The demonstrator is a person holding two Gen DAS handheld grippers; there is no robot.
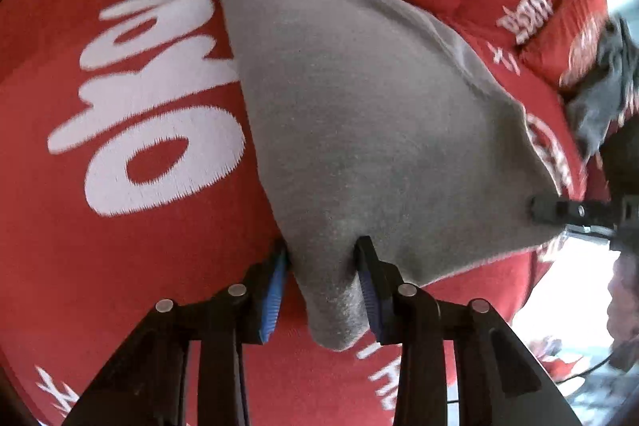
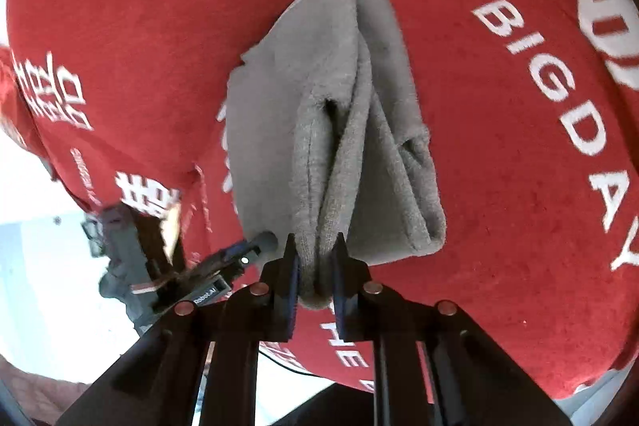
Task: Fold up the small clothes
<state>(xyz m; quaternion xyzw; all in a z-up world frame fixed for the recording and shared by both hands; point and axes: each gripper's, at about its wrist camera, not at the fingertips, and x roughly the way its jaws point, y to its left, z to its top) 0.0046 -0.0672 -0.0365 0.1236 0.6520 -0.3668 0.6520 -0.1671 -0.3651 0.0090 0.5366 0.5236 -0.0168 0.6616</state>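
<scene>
A grey knit garment (image 1: 359, 114) hangs spread between my two grippers, above a red cloth with white lettering (image 1: 120, 226). My left gripper (image 1: 323, 252) has its blue-padded fingers on either side of the garment's near corner, pinching the bunched cloth. My right gripper (image 1: 547, 210) shows at the right edge of the left wrist view, gripping the other corner. In the right wrist view the garment (image 2: 331, 130) falls in several folds, and my right gripper (image 2: 315, 258) is shut on the gathered edge. The left gripper (image 2: 255, 246) bites the garment's lower left edge there.
The red lettered cloth (image 2: 499, 146) covers the whole work surface and bulges into a ridge at the back. A dark grey heap of clothes (image 1: 599, 98) lies at the right. A pale floor (image 2: 36, 266) shows beyond the cloth's left edge.
</scene>
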